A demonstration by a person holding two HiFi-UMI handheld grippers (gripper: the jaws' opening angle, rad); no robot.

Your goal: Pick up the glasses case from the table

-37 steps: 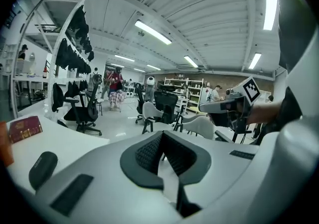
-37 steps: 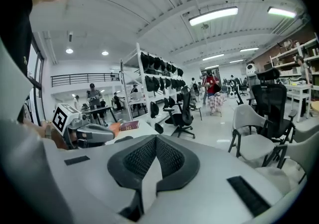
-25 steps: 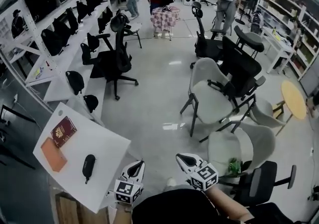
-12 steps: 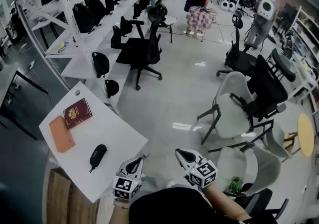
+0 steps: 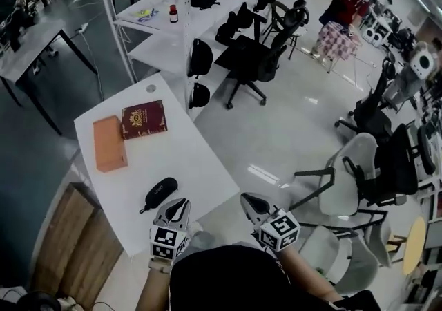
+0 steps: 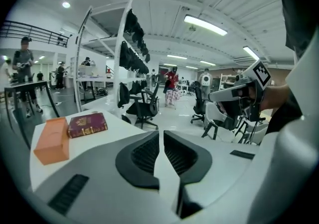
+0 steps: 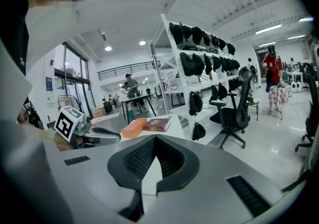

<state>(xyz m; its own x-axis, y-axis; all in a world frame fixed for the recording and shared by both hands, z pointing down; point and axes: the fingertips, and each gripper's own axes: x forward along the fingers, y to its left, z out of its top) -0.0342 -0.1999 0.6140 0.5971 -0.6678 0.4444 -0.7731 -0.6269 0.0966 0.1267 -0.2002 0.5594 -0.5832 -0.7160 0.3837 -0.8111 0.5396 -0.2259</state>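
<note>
The black glasses case (image 5: 161,193) lies on the white table (image 5: 186,157), close to its near edge. My left gripper (image 5: 181,204) is shut and empty, with its tips just right of the case over the table's edge. Further right, my right gripper (image 5: 247,199) hangs over the floor, also shut and empty. In the left gripper view the shut left gripper (image 6: 160,133) hides the case. In the right gripper view the shut right gripper (image 7: 154,138) points toward the table, with the left gripper (image 7: 102,132) at its left.
An orange box (image 5: 110,142) and a dark red book (image 5: 143,119) lie on the table's far half. White shelves (image 5: 186,19) with black bags stand behind it. Office chairs (image 5: 257,61) and grey chairs (image 5: 345,185) stand on the floor to the right. A wooden top (image 5: 69,240) adjoins the table at lower left.
The head view has swung left, bringing the table from the lower left toward the middle. Both grippers came toward the table; the left one now reaches its near edge beside the case.
</note>
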